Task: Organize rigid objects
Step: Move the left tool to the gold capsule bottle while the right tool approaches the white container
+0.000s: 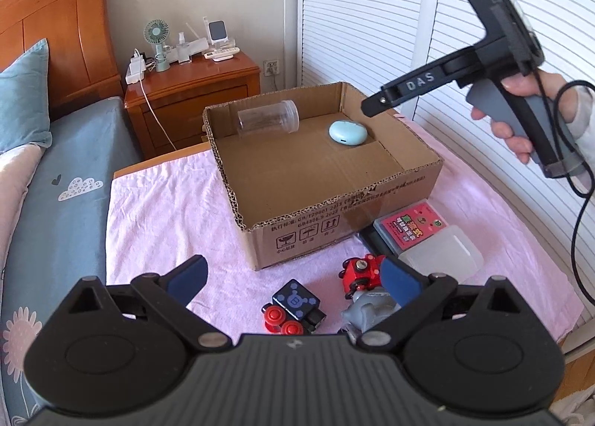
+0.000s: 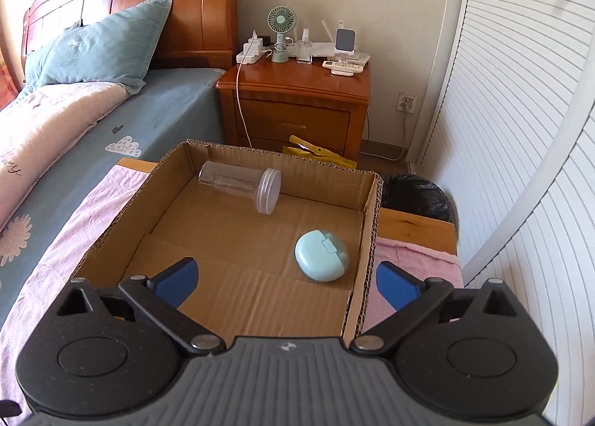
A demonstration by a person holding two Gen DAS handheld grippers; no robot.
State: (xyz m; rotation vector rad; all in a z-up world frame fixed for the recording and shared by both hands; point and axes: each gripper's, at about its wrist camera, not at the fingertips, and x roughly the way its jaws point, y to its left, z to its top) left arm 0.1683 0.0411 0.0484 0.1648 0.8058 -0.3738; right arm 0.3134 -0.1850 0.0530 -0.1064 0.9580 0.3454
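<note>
An open cardboard box [image 1: 334, 210] [image 2: 366, 225] sits on a pink cloth. Inside lie a clear plastic jar [image 1: 268, 118] [image 2: 241, 184] on its side and a light blue round case [image 1: 347, 132] [image 2: 321, 255]. In front of the box lie a black and red toy block [image 1: 295, 309], a red toy car [image 1: 359, 270], a grey toy [image 1: 366, 310], a pink card box [image 1: 411, 227] and a translucent white case [image 1: 442, 253]. My left gripper [image 1: 293, 277] is open and empty above the toys. My right gripper [image 2: 286, 281] is open and empty above the box; its body shows in the left wrist view [image 1: 465, 65].
The pink cloth [image 1: 167, 203] covers a small table beside a bed [image 2: 93, 121]. A wooden nightstand [image 2: 297, 102] with a fan and chargers stands behind. White louvred doors [image 2: 520, 128] are on the right. A black bin [image 2: 418, 195] sits behind the box.
</note>
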